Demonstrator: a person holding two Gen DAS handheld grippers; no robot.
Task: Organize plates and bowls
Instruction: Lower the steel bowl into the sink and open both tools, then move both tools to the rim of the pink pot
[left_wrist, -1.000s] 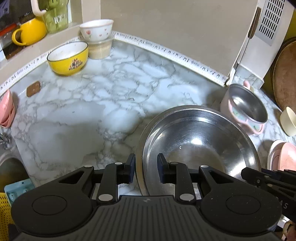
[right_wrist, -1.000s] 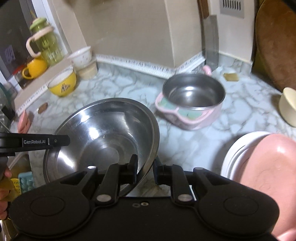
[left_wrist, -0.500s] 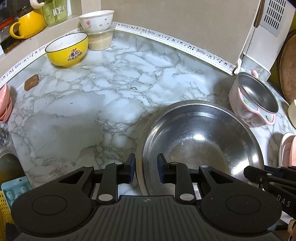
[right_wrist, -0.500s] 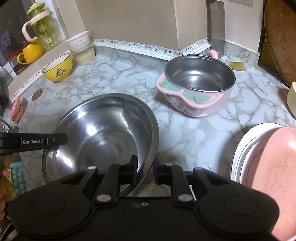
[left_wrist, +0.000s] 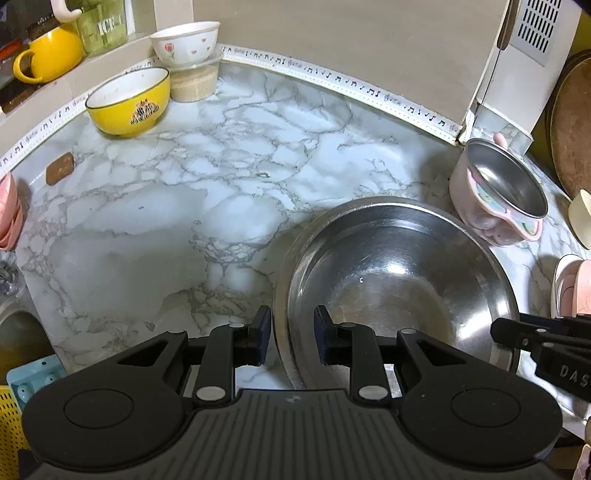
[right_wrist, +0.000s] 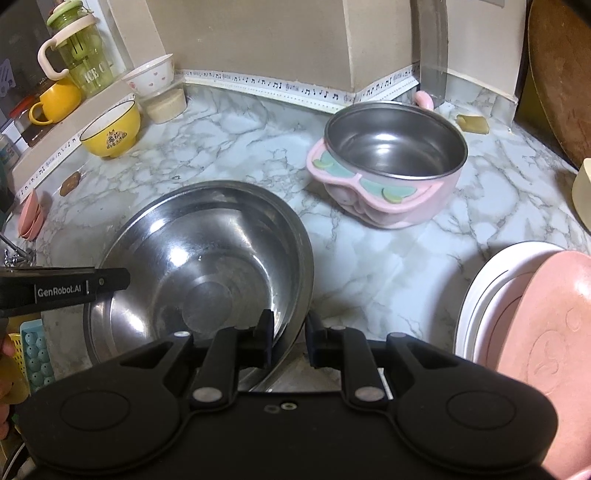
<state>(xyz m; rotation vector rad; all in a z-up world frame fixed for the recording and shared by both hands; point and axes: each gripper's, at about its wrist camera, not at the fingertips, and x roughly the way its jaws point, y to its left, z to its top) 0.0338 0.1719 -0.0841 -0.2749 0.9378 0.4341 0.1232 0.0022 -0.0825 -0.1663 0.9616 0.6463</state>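
Steel bowl (left_wrist: 399, 273) gripped by both claws (opposite rims): left claw (left_wrist: 291, 334), right claw (right_wrist: 290, 341).

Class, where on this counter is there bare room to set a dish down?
The widest bare marble lies between the yellow bowl and the steel bowl. A smaller patch sits between the steel bowl, pink pot and plates. That right side is crowded.

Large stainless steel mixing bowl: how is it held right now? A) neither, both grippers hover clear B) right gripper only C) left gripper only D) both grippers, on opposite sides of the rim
D: the large stainless steel mixing bowl has its rim between the fingers of the left gripper on one side and of the right gripper on the opposite side.
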